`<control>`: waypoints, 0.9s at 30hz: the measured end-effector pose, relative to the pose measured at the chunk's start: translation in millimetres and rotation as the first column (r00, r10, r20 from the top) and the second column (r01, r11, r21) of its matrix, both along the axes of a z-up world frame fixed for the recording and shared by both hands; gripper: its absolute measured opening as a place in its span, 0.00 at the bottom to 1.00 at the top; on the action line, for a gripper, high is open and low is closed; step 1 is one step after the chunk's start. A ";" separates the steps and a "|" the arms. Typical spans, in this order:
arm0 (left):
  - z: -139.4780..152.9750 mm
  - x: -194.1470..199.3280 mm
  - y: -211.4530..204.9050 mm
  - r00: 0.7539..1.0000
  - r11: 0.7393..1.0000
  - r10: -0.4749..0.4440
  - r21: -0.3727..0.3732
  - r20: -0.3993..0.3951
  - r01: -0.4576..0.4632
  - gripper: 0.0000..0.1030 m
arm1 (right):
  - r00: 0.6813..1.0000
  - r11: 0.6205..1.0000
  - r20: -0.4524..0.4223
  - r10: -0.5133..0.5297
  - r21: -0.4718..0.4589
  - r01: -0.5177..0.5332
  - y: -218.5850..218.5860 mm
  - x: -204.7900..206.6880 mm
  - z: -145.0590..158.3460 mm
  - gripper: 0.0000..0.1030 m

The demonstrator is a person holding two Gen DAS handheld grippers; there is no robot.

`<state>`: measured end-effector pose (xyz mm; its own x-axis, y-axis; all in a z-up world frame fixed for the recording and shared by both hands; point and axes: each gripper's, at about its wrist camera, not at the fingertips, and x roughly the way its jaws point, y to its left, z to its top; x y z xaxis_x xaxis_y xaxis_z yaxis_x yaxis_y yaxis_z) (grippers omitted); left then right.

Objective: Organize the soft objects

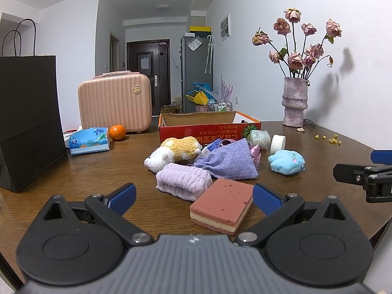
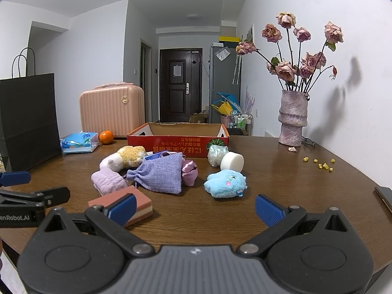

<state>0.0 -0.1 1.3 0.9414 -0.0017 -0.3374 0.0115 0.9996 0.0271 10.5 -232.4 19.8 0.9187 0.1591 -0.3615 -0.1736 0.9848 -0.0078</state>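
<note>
Left claw (image 1: pixel 193 199) spread wide, pinching nothing, low over the wooden surface (image 1: pixel 98 171). Between its blue pads (image 1: pixel 265 199), toward the right pad, a pink sponge (image 1: pixel 221 205) lying flat, touching neither pad as far as can be told. At 12 o'clock from the sponge, a lilac towel roll (image 1: pixel 183 178), just beside it. Beyond the roll, at 12, a white-and-yellow plush (image 1: pixel 171 153). At 1 o'clock from the sponge, a purple pouch (image 1: pixel 229 163) leaning over a pink satin bag (image 1: pixel 256 153). At 2 o'clock, set apart from the heap, a blue plush (image 1: pixel 286 161); behind it a white foam disc (image 1: pixel 277 143) on edge and a pale crumpled bundle (image 1: pixel 259 137). Behind the whole heap, at 12, an open red box (image 1: pixel 208 127), nothing visible inside from this angle.

Right claw (image 2: pixel 194 208) likewise spread wide and empty, hovering low near the front edge of the surface, with the blue plush at 12 o'clock just ahead of the gap. Sponge partly hidden behind its left pad (image 2: pixel 122 207). Left claw visible in the right view only as a sliver at 9 o'clock.

Far left, at 10 o'clock: black paper bag (image 1: pixel 29 120), tissue pack (image 1: pixel 89 140), orange (image 1: pixel 117 132), pink case (image 1: pixel 114 101). At 2 o'clock, a vase (image 1: pixel 294 101) of dried roses against the wall, yellow crumbs (image 1: pixel 328 138) scattered near it.
</note>
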 end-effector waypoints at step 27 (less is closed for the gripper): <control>-0.7 -1.6 -6.6 1.000 1.000 -0.005 0.003 0.007 0.005 1.00 | 1.000 1.000 0.005 0.001 -0.001 -0.001 1.3 -1.6 0.8 1.00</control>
<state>-1.6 -6.7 0.6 0.9437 -0.0059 -0.3308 0.0166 0.9994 0.0297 8.9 -231.1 20.6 0.9204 0.1597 -0.3570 -0.1746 0.9846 -0.0098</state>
